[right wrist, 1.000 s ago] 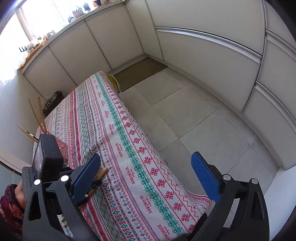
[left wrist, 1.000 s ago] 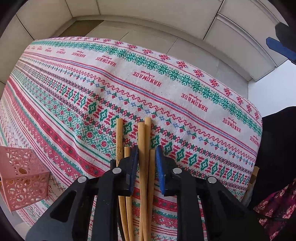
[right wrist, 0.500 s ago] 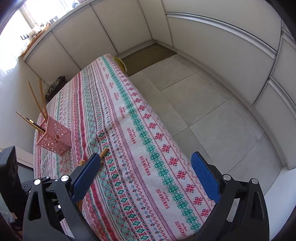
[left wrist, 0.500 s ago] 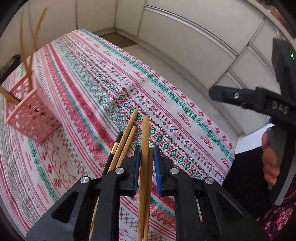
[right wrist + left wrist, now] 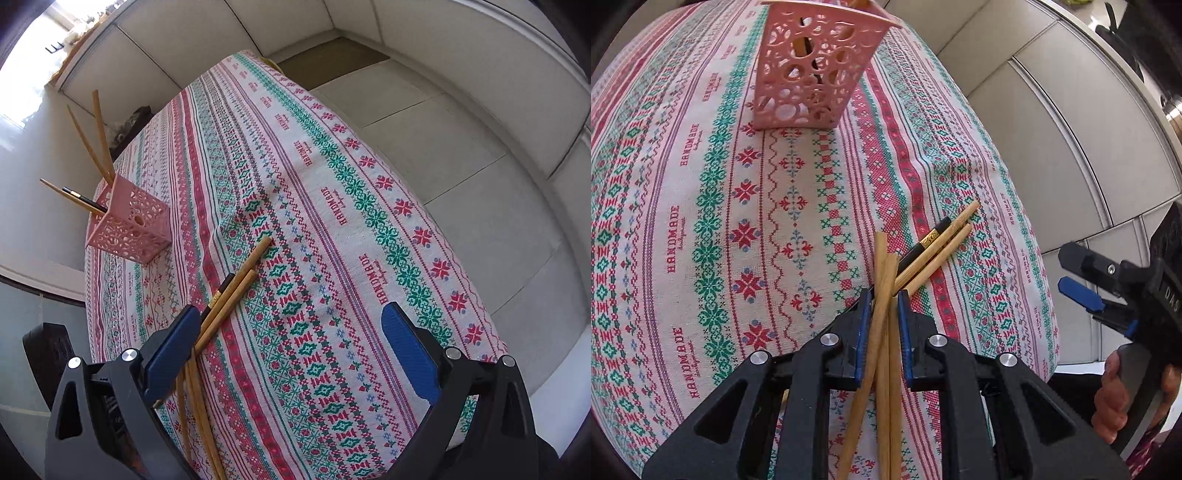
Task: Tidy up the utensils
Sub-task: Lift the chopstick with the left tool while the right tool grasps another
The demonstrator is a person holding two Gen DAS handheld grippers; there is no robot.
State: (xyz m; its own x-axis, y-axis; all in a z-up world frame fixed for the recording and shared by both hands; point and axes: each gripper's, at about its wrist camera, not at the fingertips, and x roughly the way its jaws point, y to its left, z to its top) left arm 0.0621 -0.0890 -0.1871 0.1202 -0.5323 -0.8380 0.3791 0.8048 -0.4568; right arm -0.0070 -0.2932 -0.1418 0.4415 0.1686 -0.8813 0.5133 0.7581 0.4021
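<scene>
My left gripper (image 5: pixel 882 301) is shut on two bamboo chopsticks (image 5: pixel 882 273), held above the patterned tablecloth (image 5: pixel 701 206). They point toward the pink perforated holder (image 5: pixel 812 62), which stands further ahead with chopsticks in it. Three more chopsticks (image 5: pixel 938 243), two bamboo and one black, lie on the cloth just right of my fingers. In the right wrist view my right gripper (image 5: pixel 291 347) is open and empty above the cloth. The lying chopsticks (image 5: pixel 236 288) are by its left finger and the holder (image 5: pixel 129 225) stands at far left.
The table's right edge (image 5: pixel 1027 221) drops to a tiled floor (image 5: pixel 461 155). White cabinet panels (image 5: pixel 461 44) surround the table. My right gripper with the hand on it shows at the right of the left wrist view (image 5: pixel 1115 288).
My left gripper has lifted the two chopsticks off the cloth and swung left toward the pink holder, which is now straight ahead. The right gripper has tilted down over the table.
</scene>
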